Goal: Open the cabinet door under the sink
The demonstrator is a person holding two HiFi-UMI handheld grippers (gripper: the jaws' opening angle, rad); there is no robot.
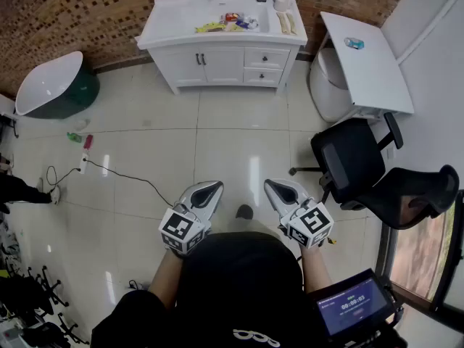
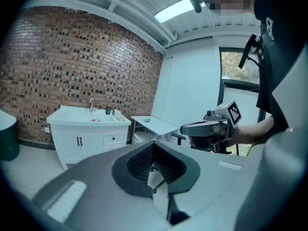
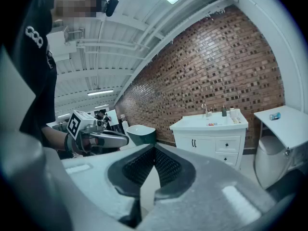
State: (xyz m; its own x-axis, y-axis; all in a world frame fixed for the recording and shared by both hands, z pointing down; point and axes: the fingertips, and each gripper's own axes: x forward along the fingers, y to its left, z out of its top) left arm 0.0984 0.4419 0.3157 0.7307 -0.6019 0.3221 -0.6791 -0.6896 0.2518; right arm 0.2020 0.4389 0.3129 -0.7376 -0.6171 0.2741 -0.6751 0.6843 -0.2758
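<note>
A white sink cabinet (image 1: 221, 31) stands against the brick wall, far ahead of me across the tiled floor. Its two doors (image 1: 206, 65) with dark handles are closed, and two drawers (image 1: 266, 58) sit to their right. My left gripper (image 1: 210, 189) and right gripper (image 1: 274, 187) are held close to my body, side by side, both shut with nothing in them. The left gripper view has the cabinet (image 2: 89, 138) small at the left, and the right gripper view has the cabinet (image 3: 209, 138) at the right. Small items lie in the basin (image 1: 232, 22).
A white desk (image 1: 366, 56) and a toilet (image 1: 330, 85) stand right of the cabinet. Two black office chairs (image 1: 355, 158) are at my right. A green-and-white tub (image 1: 51, 85) sits at the far left. A cable (image 1: 109, 172) and bottles (image 1: 80, 140) lie on the floor.
</note>
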